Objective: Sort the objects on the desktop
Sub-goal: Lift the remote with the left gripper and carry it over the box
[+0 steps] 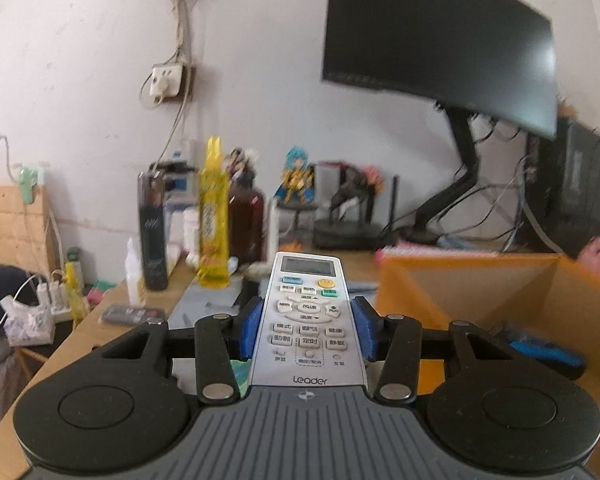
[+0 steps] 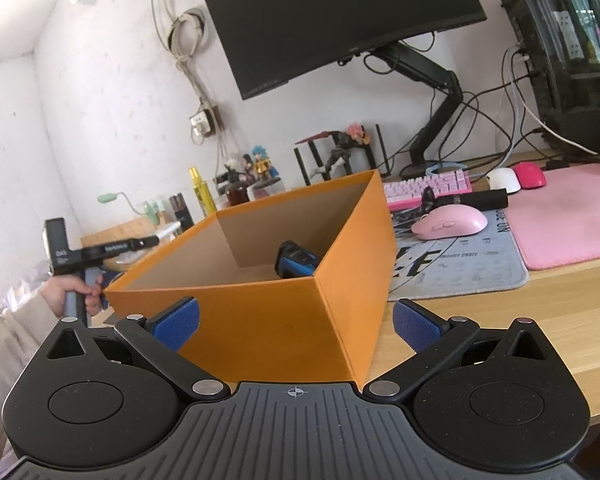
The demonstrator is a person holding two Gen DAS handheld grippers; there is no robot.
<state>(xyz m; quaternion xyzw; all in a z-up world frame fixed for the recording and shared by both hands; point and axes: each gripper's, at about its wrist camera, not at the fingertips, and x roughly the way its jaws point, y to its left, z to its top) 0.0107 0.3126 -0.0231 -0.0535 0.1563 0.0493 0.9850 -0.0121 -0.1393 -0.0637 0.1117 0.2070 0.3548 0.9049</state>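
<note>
Remote control (image 1: 307, 316) sits clamped between left hand-held gripper (image 1: 306, 330) pads.

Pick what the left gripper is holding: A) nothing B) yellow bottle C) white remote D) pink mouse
C: in the left wrist view the blue pads of the left gripper press both sides of the white remote, which is lifted near the orange box.
</note>
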